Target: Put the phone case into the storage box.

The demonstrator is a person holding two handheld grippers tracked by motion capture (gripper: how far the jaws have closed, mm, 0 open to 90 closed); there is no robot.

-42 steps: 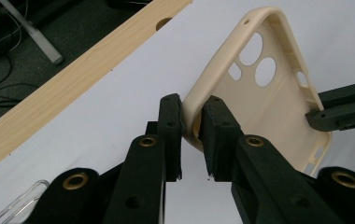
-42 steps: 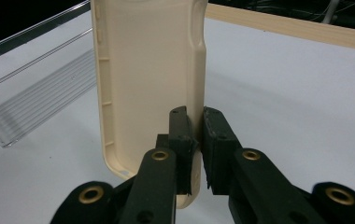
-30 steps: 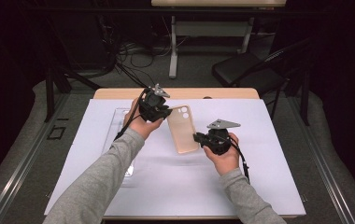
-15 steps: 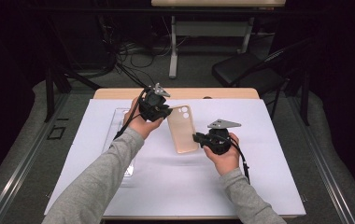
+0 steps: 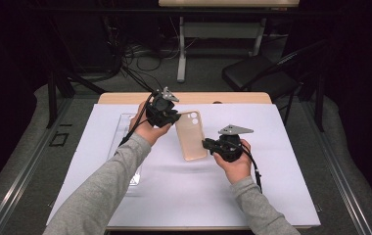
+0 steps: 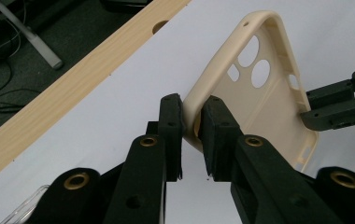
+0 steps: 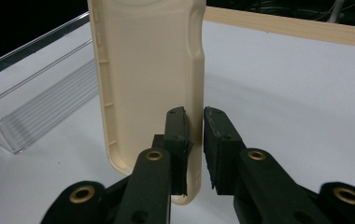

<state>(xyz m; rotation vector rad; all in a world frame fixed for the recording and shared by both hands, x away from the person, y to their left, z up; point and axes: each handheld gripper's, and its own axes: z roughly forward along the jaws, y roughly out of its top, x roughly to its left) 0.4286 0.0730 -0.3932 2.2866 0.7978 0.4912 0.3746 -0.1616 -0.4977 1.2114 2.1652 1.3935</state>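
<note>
At the left of the tabletop (image 5: 282, 161), which is covered in a white sheet, lies a clear plastic tray (image 5: 125, 147), partly hidden under the person's left sleeve.

The left gripper (image 5: 167, 115) is clamped on the side wall of a beige phone case (image 5: 191, 137) near its camera end; the left gripper view shows the two pads narrow, with the case rim (image 6: 189, 105) pinched between them. The case is in the middle of the tabletop, between the two hands, with its hollow side up and the camera cut-outs at the far end. From the high view I cannot tell whether it is lifted or resting on the sheet.

The right gripper (image 5: 208, 144) is at the near right edge of the case. In the right gripper view the case wall (image 7: 195, 126) stands between the jaws, flush against the left pad, with a thin gap to the right pad. Its jaws have just been opening slightly, so this grip appears to be letting go rather than pinching.

Judgement: the step in hand is a two-handed handling of the case, with the right side releasing while the left carries it. The next move calls for the right gripper to clear the wall fully before the left shifts the case, or the thin rim may flex or twist.

No brand, label or readable writing is visible on the case, tray or grippers.
</note>
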